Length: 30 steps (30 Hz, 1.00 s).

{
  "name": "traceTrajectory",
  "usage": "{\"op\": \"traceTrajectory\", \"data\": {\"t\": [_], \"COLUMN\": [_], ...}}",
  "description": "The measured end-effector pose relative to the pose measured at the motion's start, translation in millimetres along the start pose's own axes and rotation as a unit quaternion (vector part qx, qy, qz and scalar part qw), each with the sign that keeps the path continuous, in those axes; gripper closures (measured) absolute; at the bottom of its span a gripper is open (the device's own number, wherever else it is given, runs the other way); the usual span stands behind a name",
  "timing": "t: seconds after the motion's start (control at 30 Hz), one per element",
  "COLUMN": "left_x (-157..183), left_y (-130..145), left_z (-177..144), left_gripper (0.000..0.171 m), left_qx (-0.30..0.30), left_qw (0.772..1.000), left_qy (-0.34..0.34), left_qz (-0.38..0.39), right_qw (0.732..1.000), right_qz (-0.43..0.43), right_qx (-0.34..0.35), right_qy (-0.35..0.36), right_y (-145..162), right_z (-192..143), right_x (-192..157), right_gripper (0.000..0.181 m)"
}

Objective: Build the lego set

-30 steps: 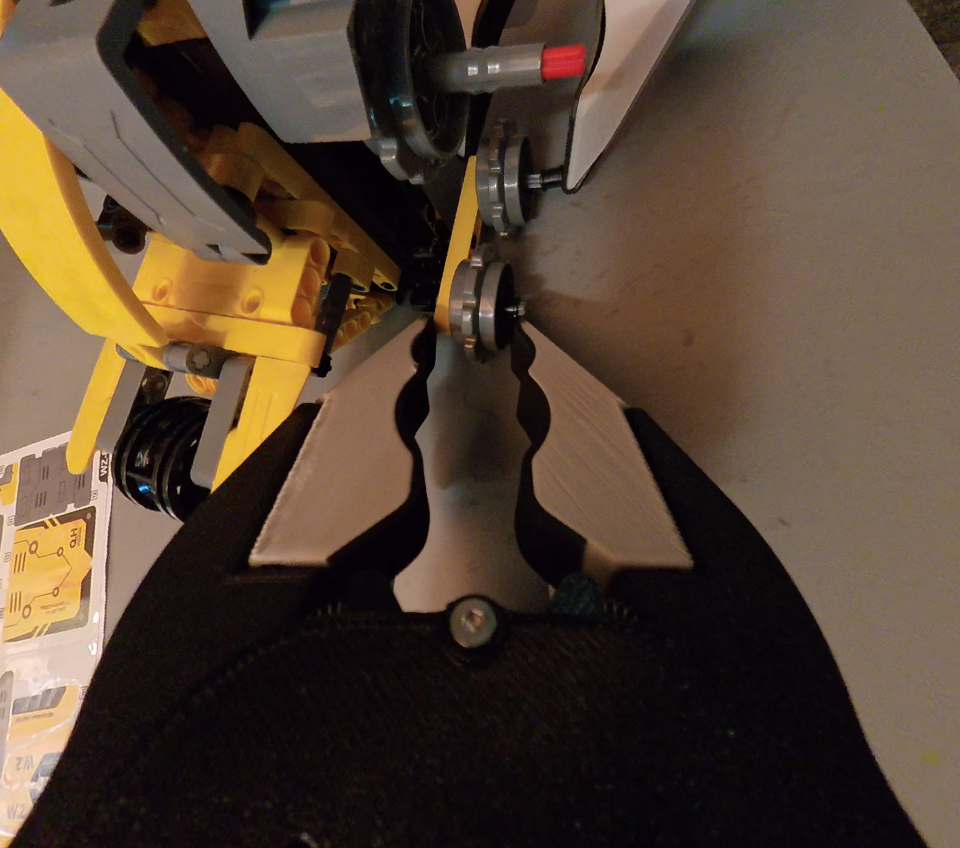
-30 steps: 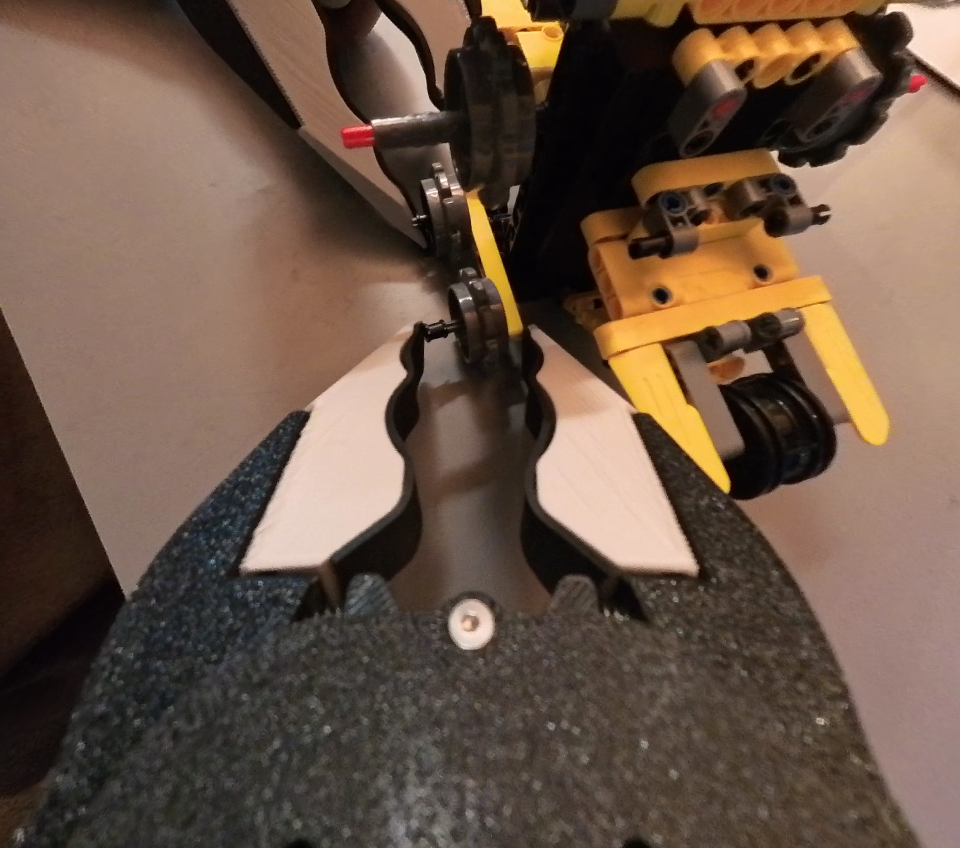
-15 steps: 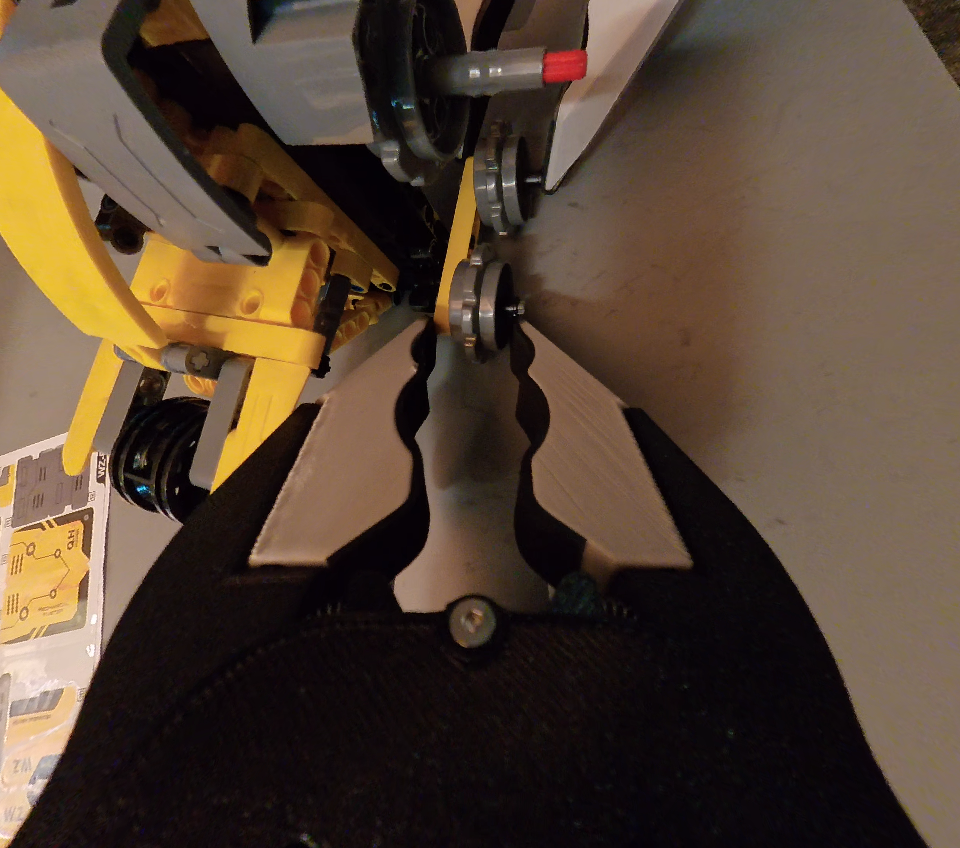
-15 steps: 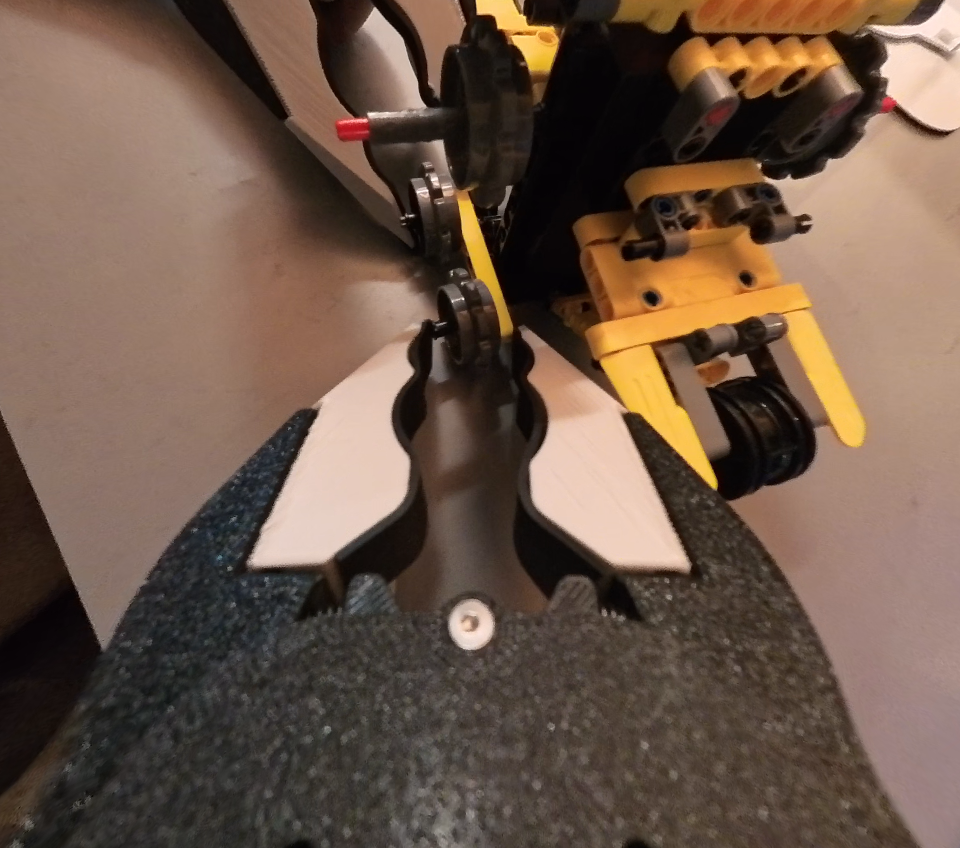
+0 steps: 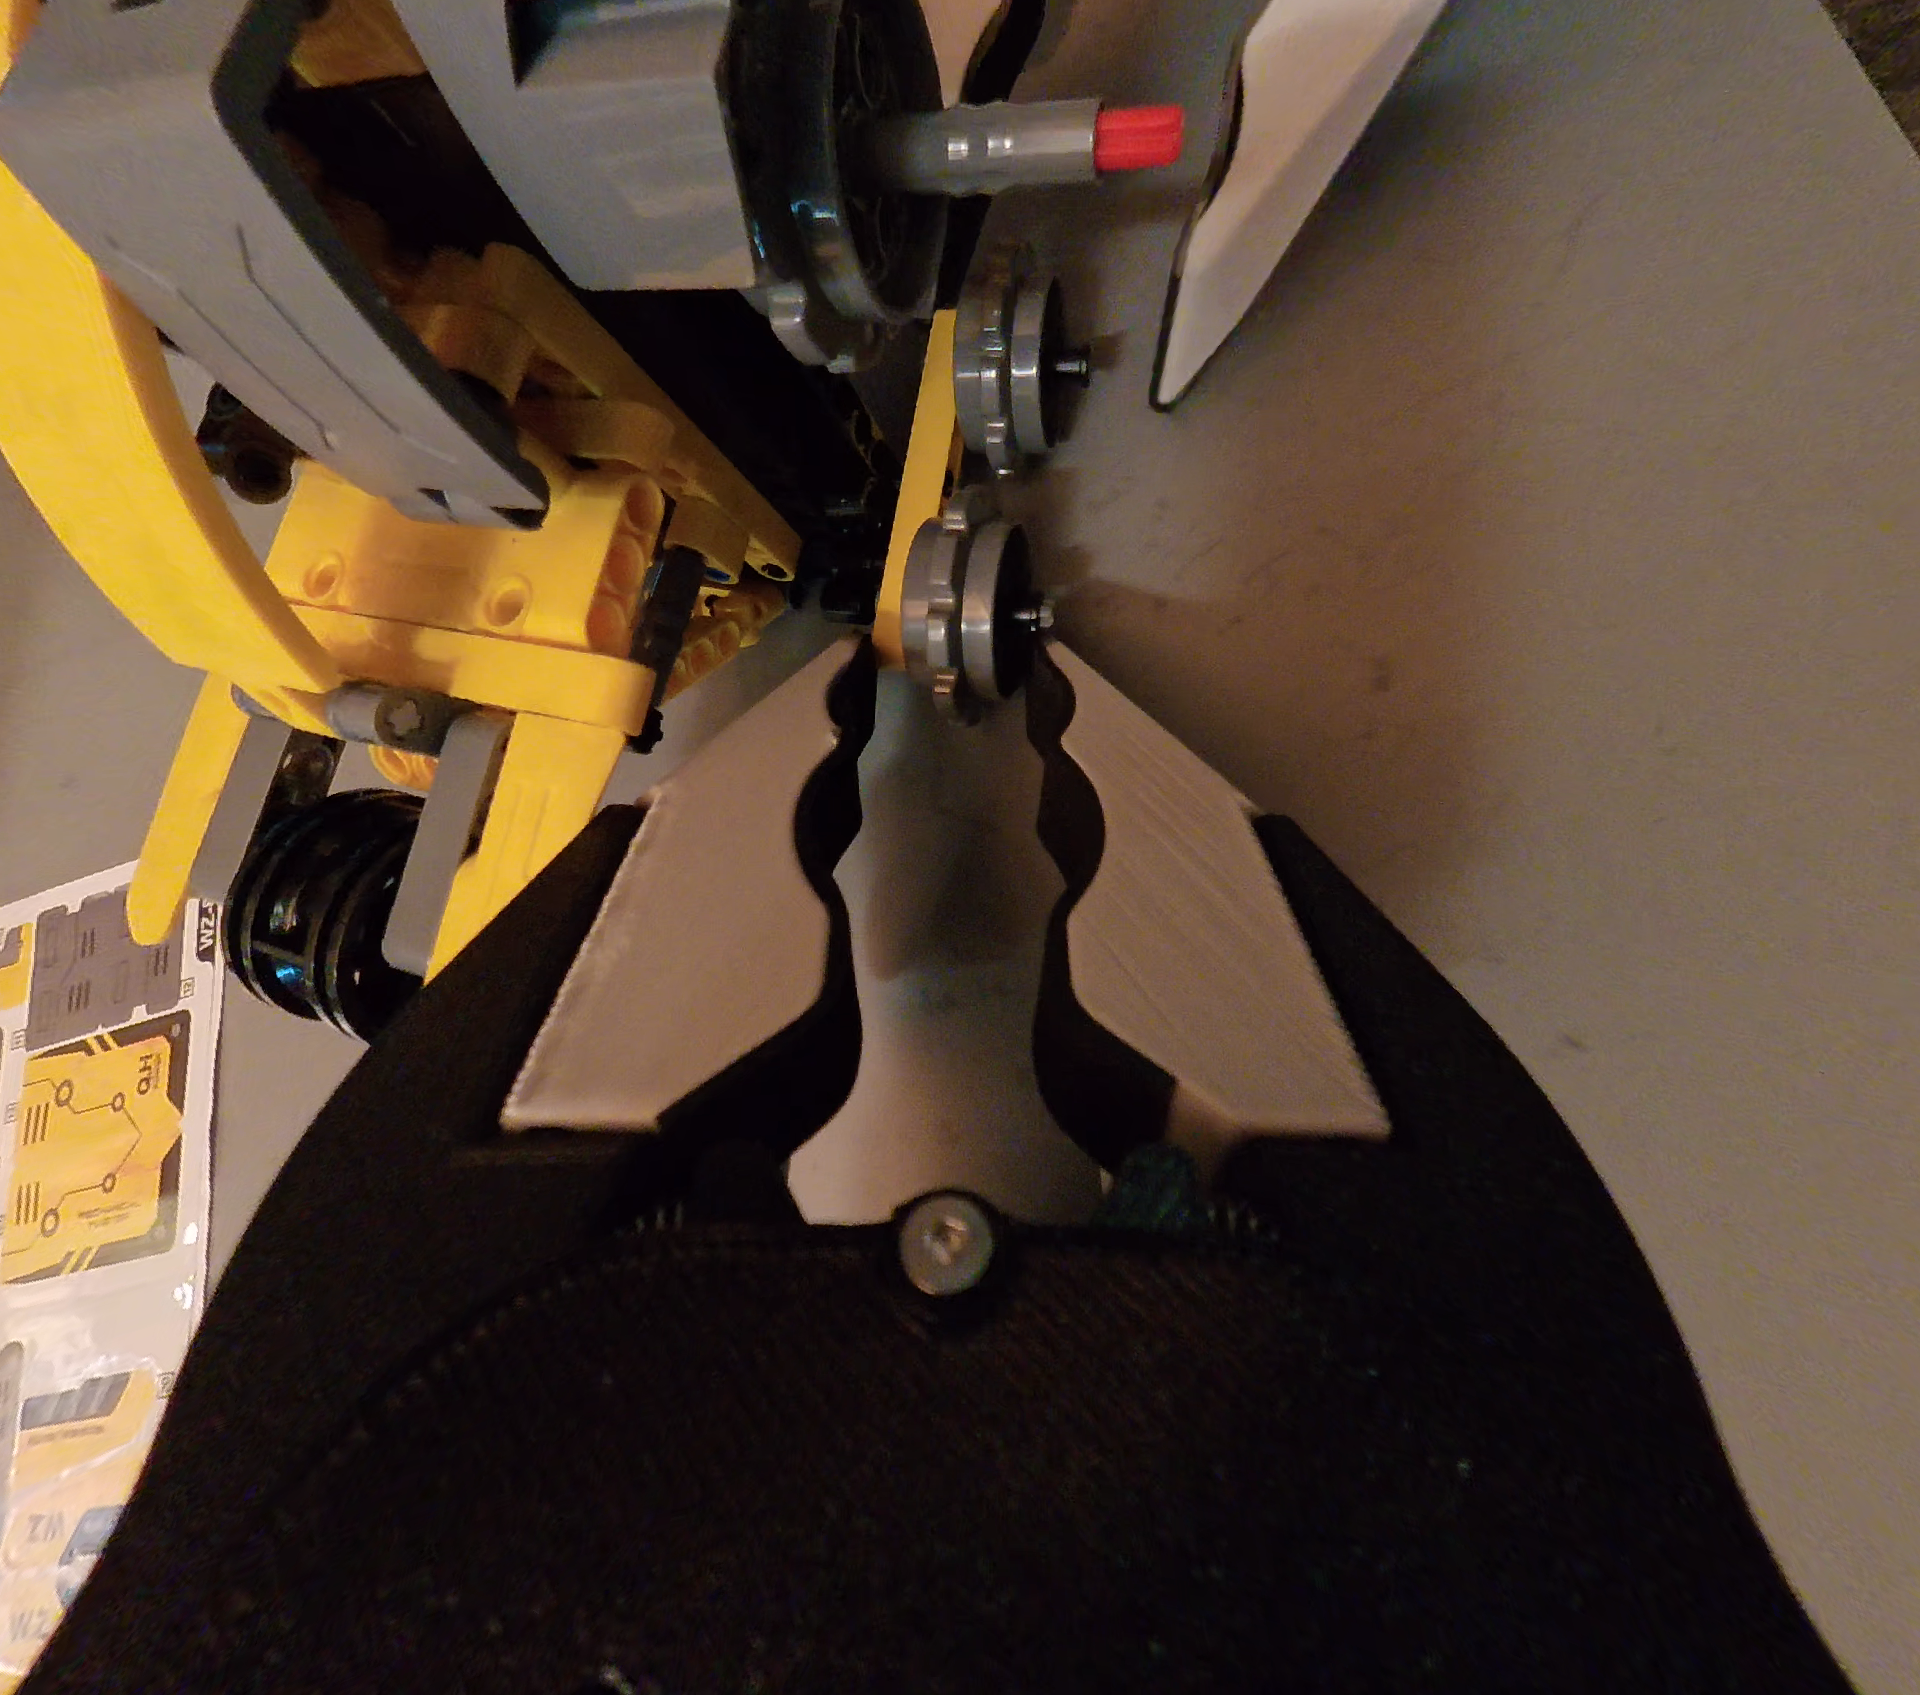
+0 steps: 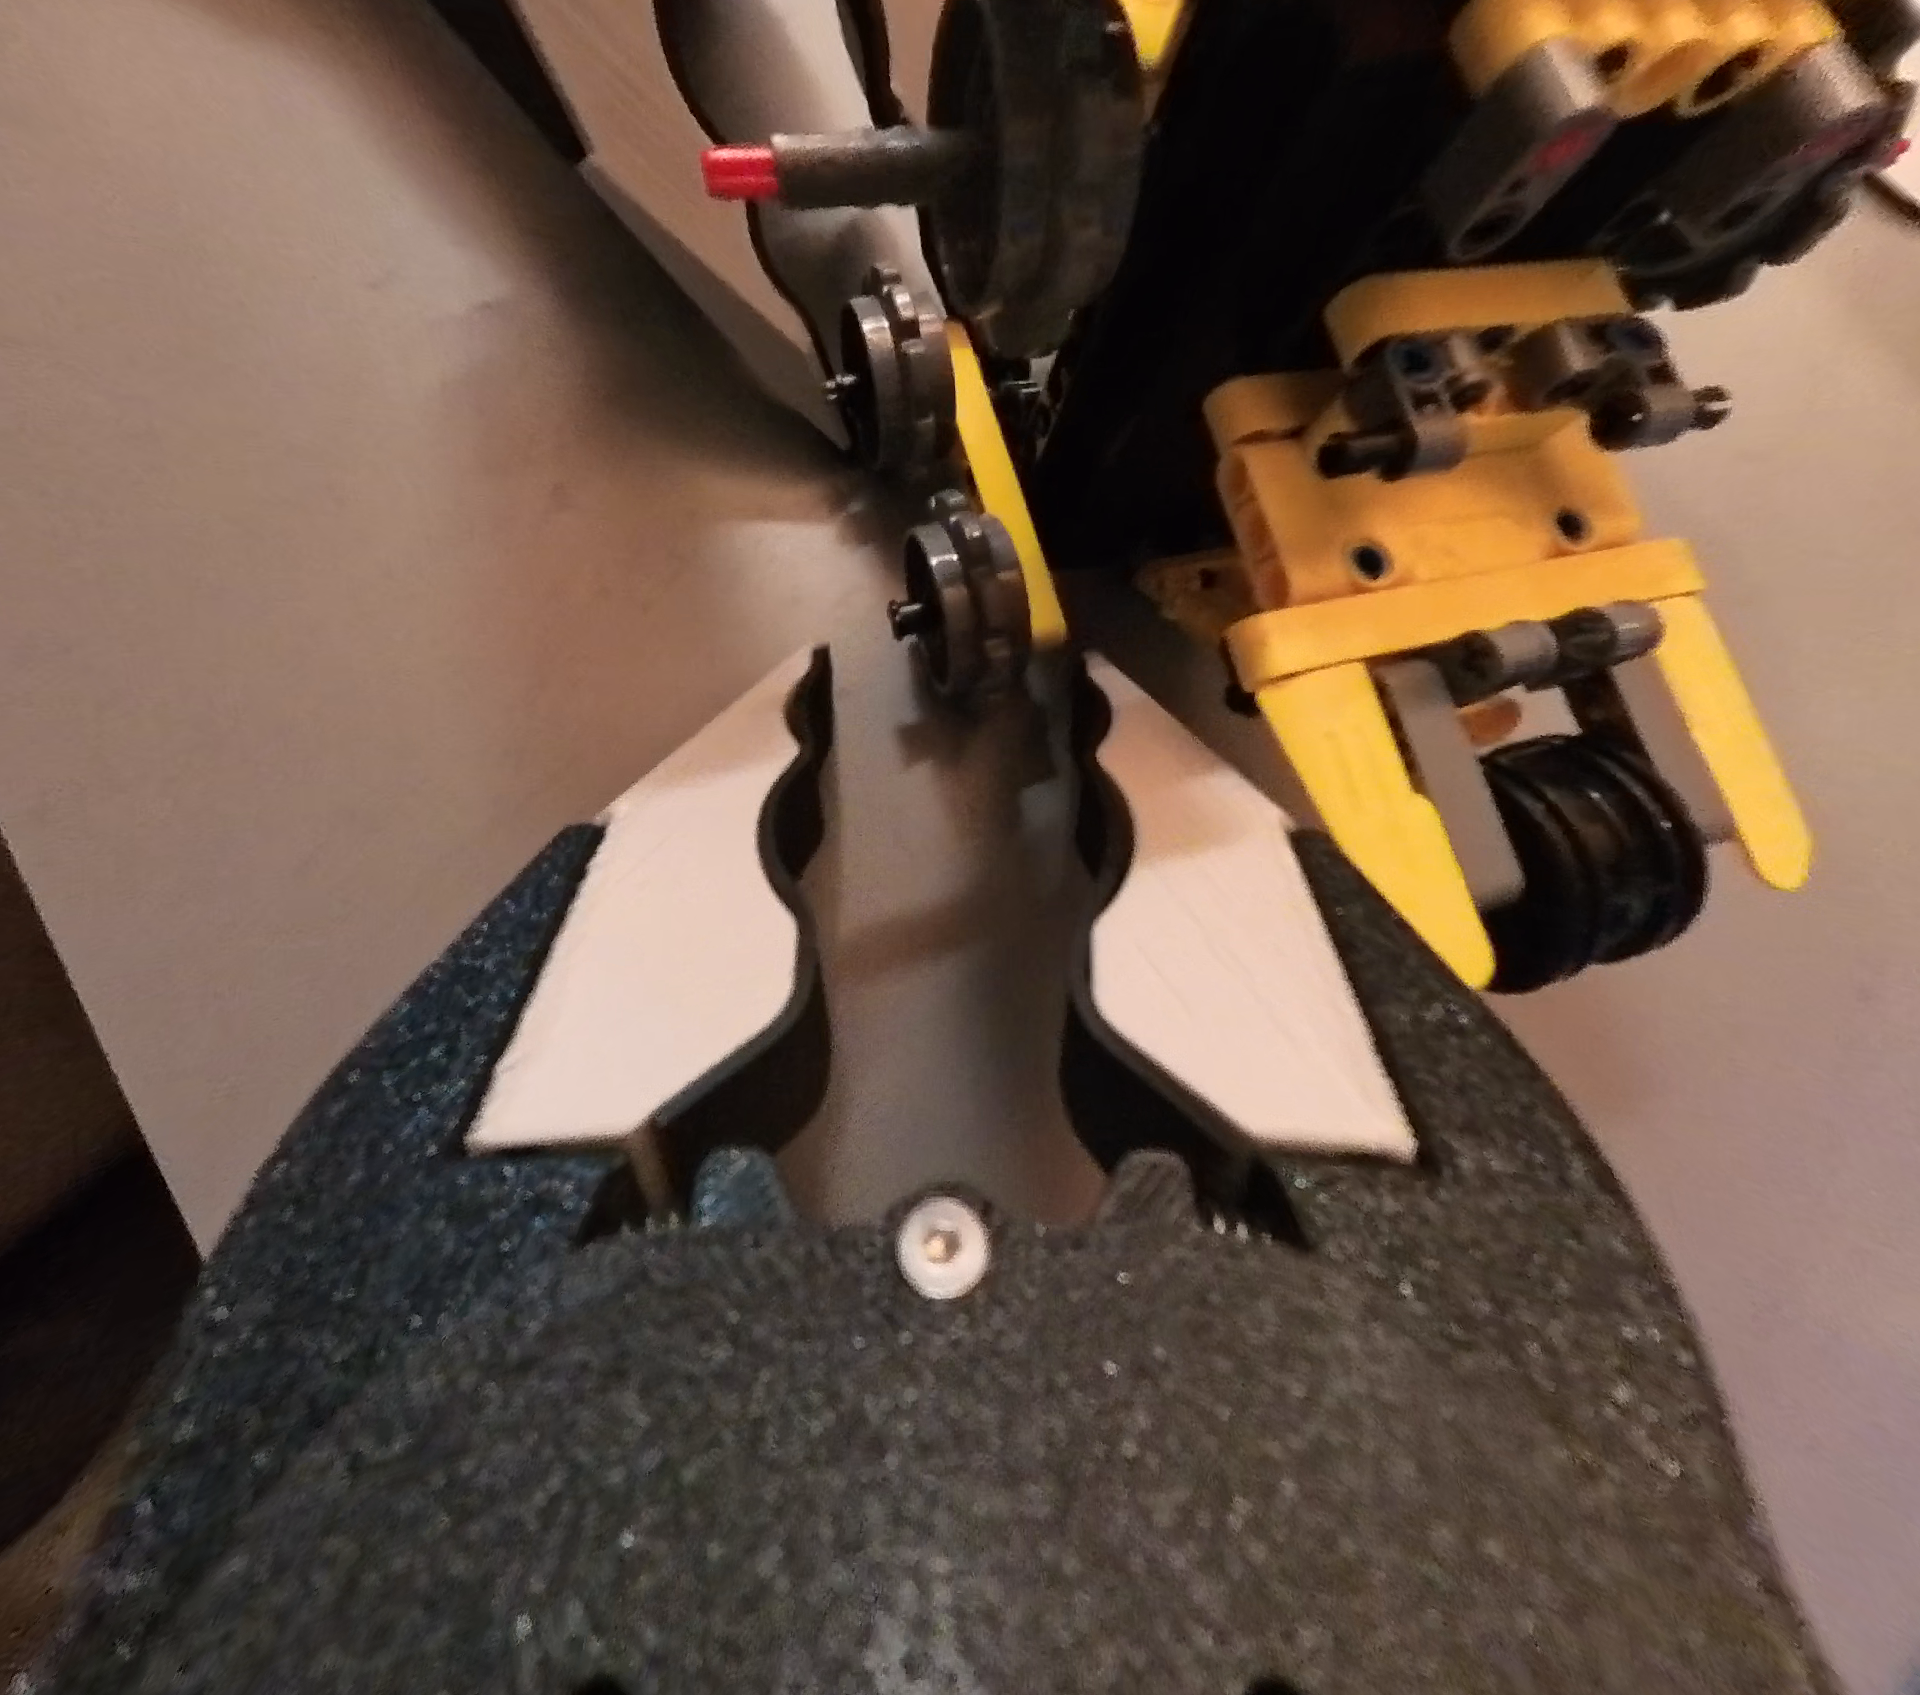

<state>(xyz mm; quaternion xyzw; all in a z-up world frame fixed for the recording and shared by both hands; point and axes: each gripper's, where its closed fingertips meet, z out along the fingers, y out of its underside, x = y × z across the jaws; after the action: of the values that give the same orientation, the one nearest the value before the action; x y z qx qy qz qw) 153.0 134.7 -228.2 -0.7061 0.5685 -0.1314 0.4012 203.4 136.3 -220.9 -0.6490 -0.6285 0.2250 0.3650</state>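
Note:
A yellow and grey brick-built vehicle model (image 5: 436, 585) stands on a grey table (image 5: 1507, 710). Two small grey wheels sit on a yellow beam at its side. My left gripper (image 5: 945, 663) is shut on the near grey wheel (image 5: 966, 606) and the beam end. In the right wrist view, my right gripper (image 6: 956, 658) has its jaws apart around the other grey wheel (image 6: 961, 601), with a gap at the wheel's pin. The left gripper's finger (image 6: 675, 222) shows behind. The right gripper's white finger (image 5: 1299, 139) stands just off the far wheel (image 5: 1013, 378).
A black hub with a grey, red-tipped axle (image 5: 1138, 139) sticks out above the small wheels. A black front tyre (image 6: 1590, 866) sits between yellow prongs. A sticker sheet (image 5: 94, 1126) lies at the left. The table edge (image 6: 104, 918) runs close on the right gripper's left. My right fingertips sit around 6 cm from my left ones.
My right gripper's jaws have spread and its finger has come off the wheel's pin; its view is blurred from motion. The left gripper has kept its grip and has not moved.

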Motion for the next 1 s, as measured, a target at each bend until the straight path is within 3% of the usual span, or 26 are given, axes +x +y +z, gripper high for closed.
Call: {"op": "traceTrajectory", "data": {"t": [0.3,1.0], "left_x": [-0.1,-0.6], "left_y": [-0.4,-0.6], "left_z": [0.1,-0.1], "left_gripper": [0.146,0.145], "left_qx": [0.000,-0.001], "left_qw": [1.000,1.000], "left_qy": [-0.002,-0.006], "left_qz": [0.000,0.001], "right_qw": [1.000,0.999], "right_qz": [0.012,-0.014], "right_qx": [0.026,0.025], "right_qy": [-0.012,-0.018], "right_y": [-5.4,-4.3], "right_z": [-4.8,-4.6], "right_x": [4.7,3.7], "right_gripper": [0.151,0.153]}}
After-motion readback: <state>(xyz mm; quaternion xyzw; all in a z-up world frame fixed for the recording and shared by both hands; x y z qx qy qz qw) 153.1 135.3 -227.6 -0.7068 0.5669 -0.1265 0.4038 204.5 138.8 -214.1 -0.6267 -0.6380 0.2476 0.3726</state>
